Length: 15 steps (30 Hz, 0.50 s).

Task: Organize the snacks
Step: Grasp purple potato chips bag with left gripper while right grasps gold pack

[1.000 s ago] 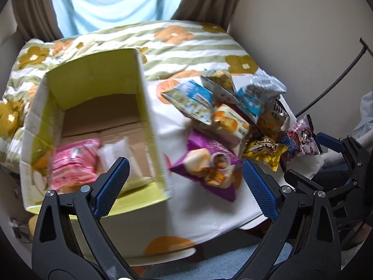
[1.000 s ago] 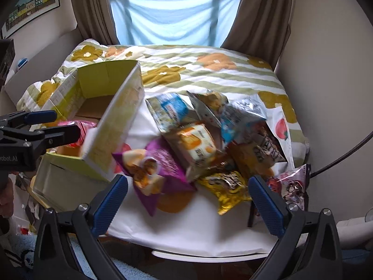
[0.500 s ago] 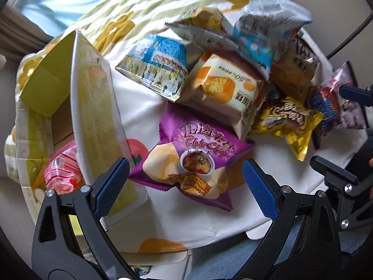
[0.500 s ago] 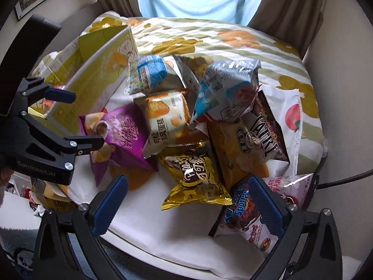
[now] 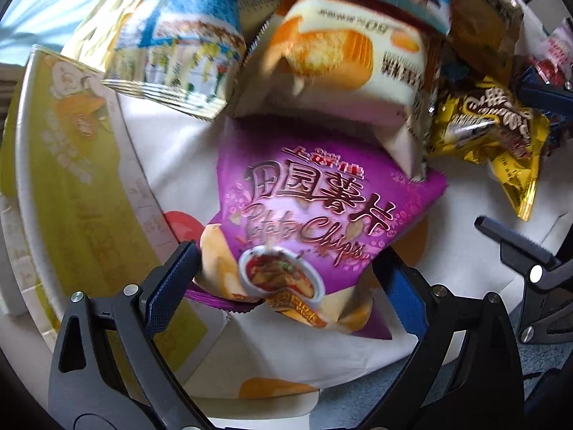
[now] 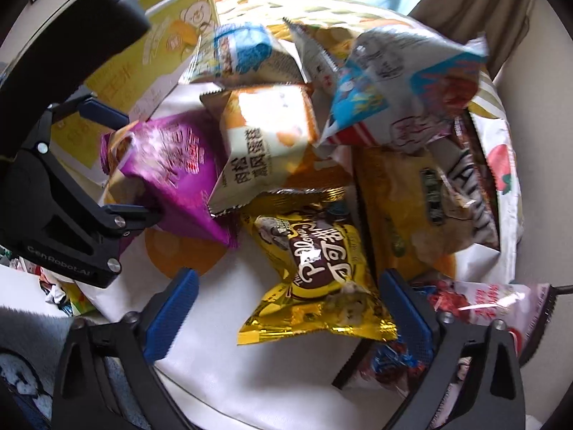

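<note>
A purple potato chips bag (image 5: 304,215) lies on the white printed tablecloth (image 5: 286,365). My left gripper (image 5: 286,286) points down over it, open, with the bag's lower end between its blue pads. The right wrist view shows that left gripper (image 6: 121,165) straddling the purple bag (image 6: 168,165). A gold-yellow snack bag (image 6: 315,276) lies between the fingers of my right gripper (image 6: 290,313), whose jaws are closing. Its right pad touches the bag's edge and the left pad stands apart. A yellow cardboard box (image 5: 71,179) stands open at the left.
Piled behind are an orange-and-white cake bag (image 6: 265,136), a blue-and-white bag (image 6: 243,50), a white bag with blue and red print (image 6: 404,86) and an orange chips bag (image 6: 404,208). A red-and-white packet (image 6: 483,301) lies at the table's right edge. Blue carpet lies below the front edge.
Both grippers have sunk toward the table and tilted downward. The left one moved from over the box to around the purple bag. The right one came down around the gold-yellow bag.
</note>
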{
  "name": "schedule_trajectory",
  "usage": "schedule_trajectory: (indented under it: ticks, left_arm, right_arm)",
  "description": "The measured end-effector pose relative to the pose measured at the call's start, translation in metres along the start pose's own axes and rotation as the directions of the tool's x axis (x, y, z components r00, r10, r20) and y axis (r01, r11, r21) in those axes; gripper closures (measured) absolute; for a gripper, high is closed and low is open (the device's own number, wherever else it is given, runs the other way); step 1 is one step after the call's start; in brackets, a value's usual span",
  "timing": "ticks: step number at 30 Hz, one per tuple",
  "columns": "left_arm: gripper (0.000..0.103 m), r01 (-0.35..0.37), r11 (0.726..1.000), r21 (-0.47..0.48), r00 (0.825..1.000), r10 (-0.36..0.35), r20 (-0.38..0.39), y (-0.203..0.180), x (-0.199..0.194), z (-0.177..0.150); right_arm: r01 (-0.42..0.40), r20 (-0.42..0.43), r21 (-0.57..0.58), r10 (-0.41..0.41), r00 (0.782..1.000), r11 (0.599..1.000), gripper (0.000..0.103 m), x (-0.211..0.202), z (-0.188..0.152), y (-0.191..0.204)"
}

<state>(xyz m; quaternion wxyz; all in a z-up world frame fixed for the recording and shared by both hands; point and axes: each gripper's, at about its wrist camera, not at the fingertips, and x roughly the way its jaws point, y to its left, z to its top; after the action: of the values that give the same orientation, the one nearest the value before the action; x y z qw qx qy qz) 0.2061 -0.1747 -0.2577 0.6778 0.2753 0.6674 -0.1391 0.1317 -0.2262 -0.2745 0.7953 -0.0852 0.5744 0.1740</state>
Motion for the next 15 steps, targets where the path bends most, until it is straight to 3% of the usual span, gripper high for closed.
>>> schedule_trajectory:
  ticks: [9,15]
  left_arm:
    - [0.006,0.051,0.999,-0.009,0.999,-0.051,0.004,0.007,0.013,0.003]
    - [0.022,0.084,0.996,-0.04,0.996,-0.083,0.032,0.018,0.021,-0.01]
  right_arm:
    - [-0.006,-0.034,0.033,0.007,0.999,0.999,0.019,0.017,0.004,-0.009]
    - [0.017,-0.042,0.002,-0.017,0.999,1.0,0.019,0.026,0.008,-0.005]
